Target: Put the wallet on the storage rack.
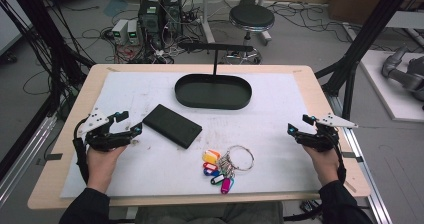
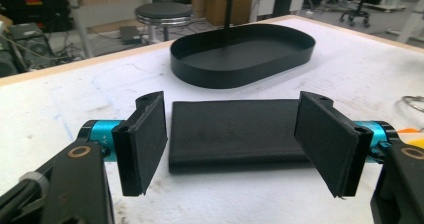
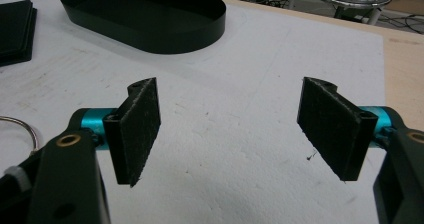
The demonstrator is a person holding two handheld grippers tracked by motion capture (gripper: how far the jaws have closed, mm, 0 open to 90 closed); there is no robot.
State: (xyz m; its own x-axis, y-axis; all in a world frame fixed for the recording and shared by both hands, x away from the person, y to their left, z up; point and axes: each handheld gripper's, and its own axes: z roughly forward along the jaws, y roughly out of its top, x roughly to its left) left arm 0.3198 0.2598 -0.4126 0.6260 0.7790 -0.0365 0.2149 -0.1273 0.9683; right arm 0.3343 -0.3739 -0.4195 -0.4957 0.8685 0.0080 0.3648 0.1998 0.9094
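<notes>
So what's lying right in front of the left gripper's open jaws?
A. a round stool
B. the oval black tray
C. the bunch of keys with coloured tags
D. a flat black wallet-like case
D: in the left gripper view the flat black case lies on the table just beyond the open left gripper, with the oval tray farther back and apart from it.

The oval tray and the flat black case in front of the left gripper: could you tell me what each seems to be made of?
The oval tray looks like thin sheet metal in matte black: crisp, thin upright wall, faint sheen. The flat black case looks like soft leather or fabric, hedged: dull surface, rounded folded edges, layered at one end like a wallet.
</notes>
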